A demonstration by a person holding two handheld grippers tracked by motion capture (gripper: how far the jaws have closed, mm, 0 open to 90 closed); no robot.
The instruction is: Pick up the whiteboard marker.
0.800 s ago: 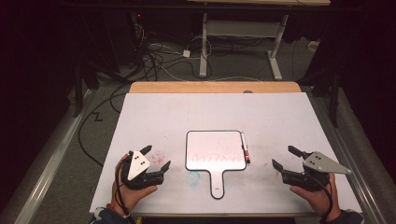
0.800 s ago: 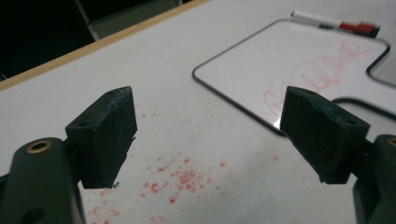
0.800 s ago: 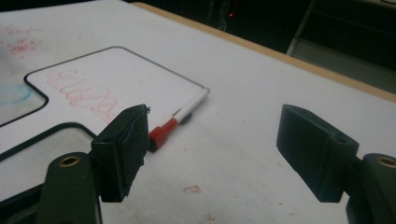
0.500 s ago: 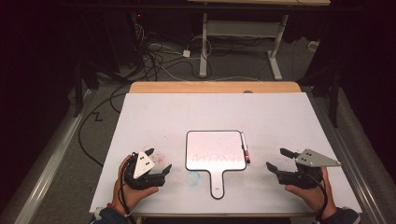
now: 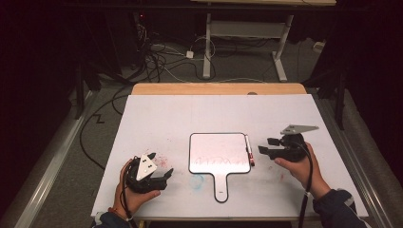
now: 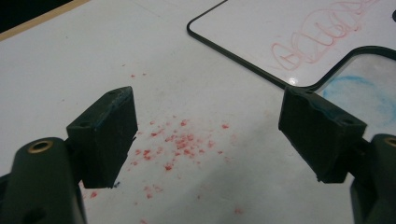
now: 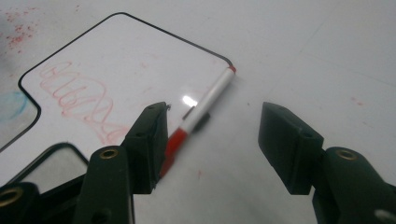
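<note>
Change since earlier: the right gripper (image 5: 267, 146) is being brought in from the table's right edge toward the marker (image 5: 249, 149); the left gripper (image 5: 161, 167) is being kept near the front left, only slightly shifted.
Right gripper: it is being held in the right hand (image 5: 295, 164), its jaws being kept wide apart just beside the marker's red cap end, nothing being gripped.
Left gripper: it is being held in the left hand (image 5: 133, 190), jaws being kept wide over red specks (image 6: 173, 144) on the table, nothing between them.
Marker: white-bodied, it is lying along the right edge of the whiteboard (image 5: 218, 153), partly on its surface in the right gripper view (image 7: 205, 105).
Whiteboard: a paddle-shaped board with a short handle, it is lying flat mid-table, red scribbles (image 7: 79, 100) being shown on it.
Table: its white surface (image 5: 190, 114) is being marked by a blue smudge (image 5: 197, 180) beside the handle.
</note>
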